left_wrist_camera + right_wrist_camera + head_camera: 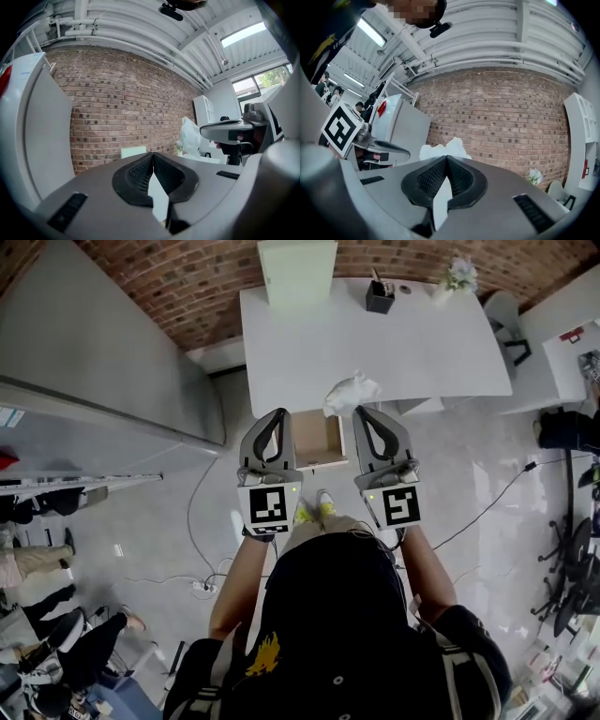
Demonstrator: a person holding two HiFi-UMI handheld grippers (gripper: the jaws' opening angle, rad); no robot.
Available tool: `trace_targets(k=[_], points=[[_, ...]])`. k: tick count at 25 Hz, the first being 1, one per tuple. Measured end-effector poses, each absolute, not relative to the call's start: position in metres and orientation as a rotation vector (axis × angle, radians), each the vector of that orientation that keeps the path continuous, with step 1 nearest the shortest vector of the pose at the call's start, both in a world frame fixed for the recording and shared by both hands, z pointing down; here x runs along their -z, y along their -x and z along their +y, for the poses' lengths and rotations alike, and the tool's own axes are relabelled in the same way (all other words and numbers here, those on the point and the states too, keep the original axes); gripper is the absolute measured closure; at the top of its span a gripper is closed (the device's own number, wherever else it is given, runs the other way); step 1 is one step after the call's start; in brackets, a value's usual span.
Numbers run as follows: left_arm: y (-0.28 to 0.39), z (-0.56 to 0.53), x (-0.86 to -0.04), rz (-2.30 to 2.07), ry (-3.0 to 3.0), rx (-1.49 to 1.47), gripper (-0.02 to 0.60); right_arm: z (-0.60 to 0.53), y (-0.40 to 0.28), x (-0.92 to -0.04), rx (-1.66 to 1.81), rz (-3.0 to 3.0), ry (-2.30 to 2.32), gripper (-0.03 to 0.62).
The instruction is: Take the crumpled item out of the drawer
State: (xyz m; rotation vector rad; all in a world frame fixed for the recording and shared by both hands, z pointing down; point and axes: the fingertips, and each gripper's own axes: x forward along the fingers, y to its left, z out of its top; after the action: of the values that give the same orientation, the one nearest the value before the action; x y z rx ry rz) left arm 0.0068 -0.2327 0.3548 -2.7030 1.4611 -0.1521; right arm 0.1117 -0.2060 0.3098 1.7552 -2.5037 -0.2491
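Person's dark-capped head fills the foreground. Left claw: jaws pressed together, nothing between them, hovering just beside the open light wooden drawer. What shows of the drawer's inside looks bare. White crumpled paper item lies on the white table at its front edge, just beyond the drawer. Right claw: jaws together, empty, tip just beside the item. Judgement: the removal looks done; next move probably calls for drawing both claws back, perhaps pushing the drawer shut. Count: two claws, one drawer, one crumpled item, one table.
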Motion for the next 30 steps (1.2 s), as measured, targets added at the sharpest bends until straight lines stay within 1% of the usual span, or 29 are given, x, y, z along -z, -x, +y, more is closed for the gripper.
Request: trace_targets(k=[4,8,15,30], points=[[-0.004,-0.229,-0.337,1.478,2.705,0.095,0.563,-0.204,-0.113,-0.29,0.303,-2.508,-1.8,0.568],[0.004,-0.229,-0.332,1.425,2.675,0.138,0.563,-0.203,-0.111,-0.274,0.343,-2.508,-1.81,0.568],[0.02,-0.233,-0.313,1.438,2.641,0.107,0.563,-0.2,-0.104,-0.251,0.413,-2.498,-1.811,0.568],[0.038,-0.237,-0.312,1.493,2.619,0.098,0.563,-0.199,-0.099,-0.237,0.48,-2.483,-1.787,0.568]])
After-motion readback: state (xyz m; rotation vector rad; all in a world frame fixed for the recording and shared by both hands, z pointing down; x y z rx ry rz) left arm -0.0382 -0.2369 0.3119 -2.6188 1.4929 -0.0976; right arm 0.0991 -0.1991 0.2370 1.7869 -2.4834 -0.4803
